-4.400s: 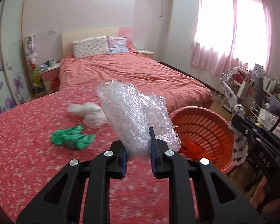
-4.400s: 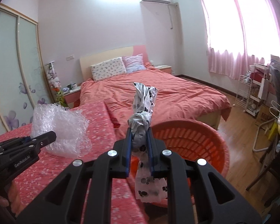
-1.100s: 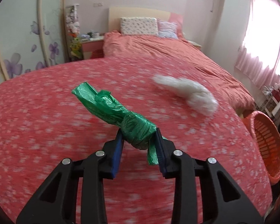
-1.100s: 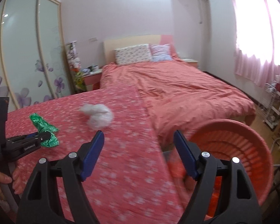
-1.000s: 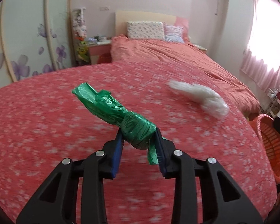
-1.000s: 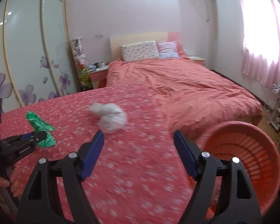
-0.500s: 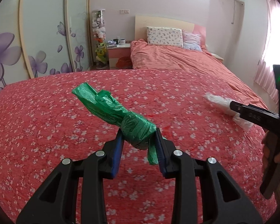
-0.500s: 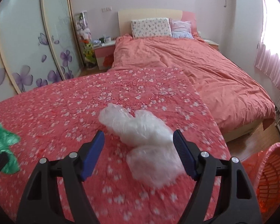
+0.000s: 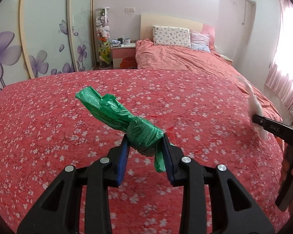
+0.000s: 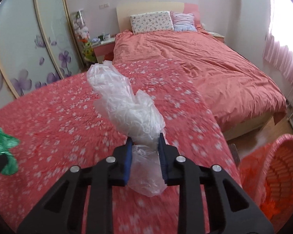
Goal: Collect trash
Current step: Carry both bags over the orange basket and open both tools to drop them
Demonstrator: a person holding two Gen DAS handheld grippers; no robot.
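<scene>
Room bright, soft daylight from pink curtains [image 10: 283, 58] far right of tool, panes blown out to white glare. Shadows faint, diffuse. Strong fisheye bend: wardrobe doors [image 9: 39, 39] curve at left edge, black vignette in corners. Left wrist view sharp; green bag [image 9: 123, 120] in left tool [image 9: 145, 156] crisp, white bag [image 9: 255, 107] at right edge smeared. Right wrist view motion-blurred: flowered tabletop cover [image 10: 48, 126] streaked beside right tool [image 10: 144, 156], orange basket [image 10: 279, 165] soft at right. Tool arms dark, detail lost.

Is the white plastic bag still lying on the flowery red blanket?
No, the right gripper has its jaws shut on the white plastic bag, holding it up above the blanket.
</scene>
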